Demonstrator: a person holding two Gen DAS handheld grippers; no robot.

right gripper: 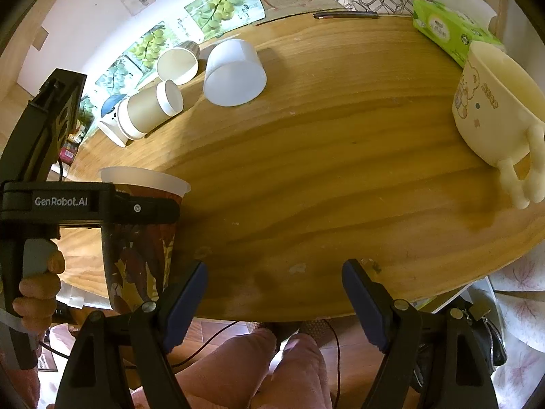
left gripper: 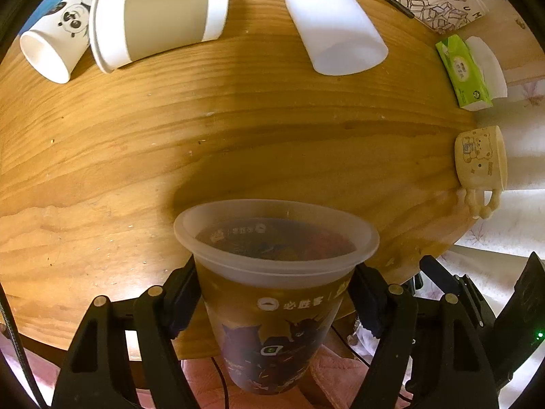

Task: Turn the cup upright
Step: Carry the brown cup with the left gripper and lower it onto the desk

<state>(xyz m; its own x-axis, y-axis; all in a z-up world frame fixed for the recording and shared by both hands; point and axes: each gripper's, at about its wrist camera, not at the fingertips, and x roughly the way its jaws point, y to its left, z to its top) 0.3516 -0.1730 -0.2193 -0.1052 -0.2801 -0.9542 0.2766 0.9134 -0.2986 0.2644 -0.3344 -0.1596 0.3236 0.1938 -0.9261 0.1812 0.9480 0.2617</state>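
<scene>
My left gripper point(left gripper: 274, 294) is shut on a translucent printed plastic cup point(left gripper: 272, 293), held upright with its mouth up at the near edge of the wooden table point(left gripper: 238, 136). The same cup point(right gripper: 143, 238) shows at the left of the right wrist view, clamped below its rim by the left gripper point(right gripper: 136, 208). My right gripper point(right gripper: 274, 293) is open and empty over the table's near edge.
Several cups lie on their sides at the far side: a panda paper cup point(left gripper: 58, 41), a brown-sleeved cup point(left gripper: 156, 17) and a white plastic cup point(left gripper: 333, 27). A cream bear mug point(right gripper: 494, 109) stands at the right edge beside a green tissue pack point(right gripper: 453, 30).
</scene>
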